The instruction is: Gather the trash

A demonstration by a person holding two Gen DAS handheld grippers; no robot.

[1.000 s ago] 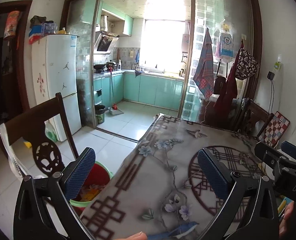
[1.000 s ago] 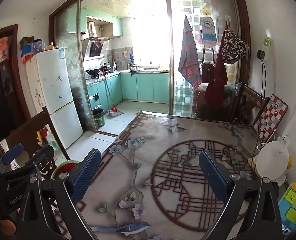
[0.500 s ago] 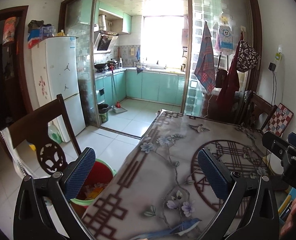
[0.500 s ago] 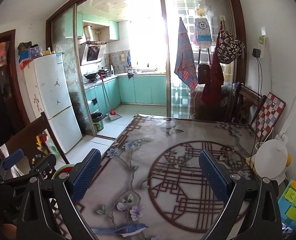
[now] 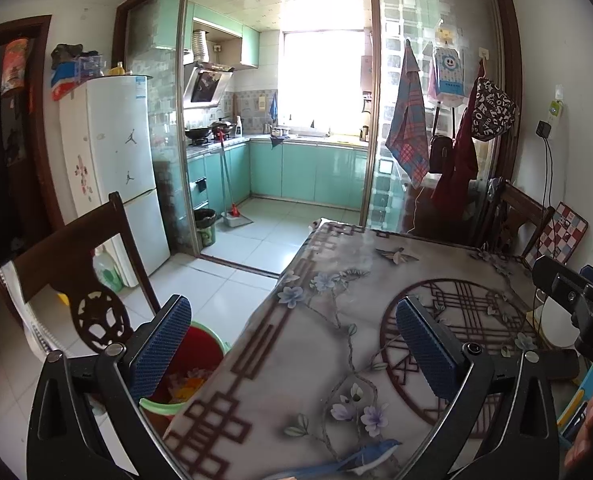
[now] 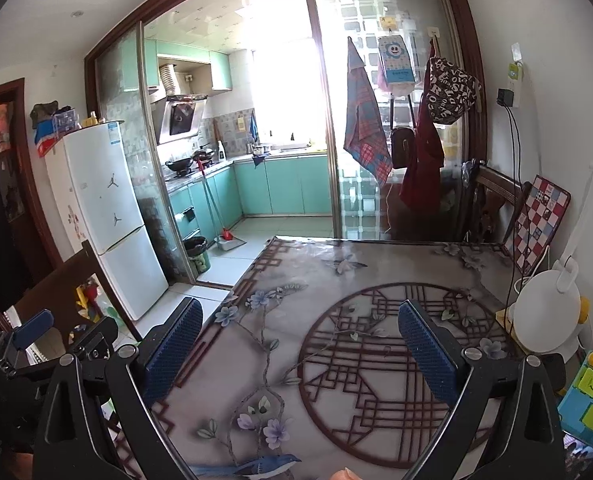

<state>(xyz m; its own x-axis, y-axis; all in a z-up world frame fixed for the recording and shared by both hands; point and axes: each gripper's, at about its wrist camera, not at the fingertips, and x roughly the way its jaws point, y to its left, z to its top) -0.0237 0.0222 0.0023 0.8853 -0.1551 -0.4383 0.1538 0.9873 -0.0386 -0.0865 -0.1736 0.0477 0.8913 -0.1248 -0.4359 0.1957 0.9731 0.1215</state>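
My left gripper [image 5: 292, 330] is open with nothing between its blue pads, held over the left edge of the patterned table [image 5: 336, 280]. Below that edge on the floor stands a red bucket with a green rim [image 5: 198, 360], holding colourful scraps. My right gripper [image 6: 296, 332] is open too, empty, above the table's round lattice motif [image 6: 400, 368]. The right gripper shows at the right edge of the left wrist view [image 5: 576, 300]; the left one shows at the lower left of the right wrist view [image 6: 48, 344]. No loose trash is visible on the tabletop.
A dark wooden chair [image 5: 76, 272] stands left of the table beside the bucket. A white fridge [image 5: 112, 168] is behind it. A white round appliance [image 6: 548, 316], a checkered board [image 6: 540, 220] and colourful blocks [image 6: 588, 400] crowd the table's right side. A small bin [image 5: 205, 226] sits by the kitchen door.
Both cameras have tilted upward and drawn back slightly, showing more wall and ceiling. Both grippers stay open and empty.
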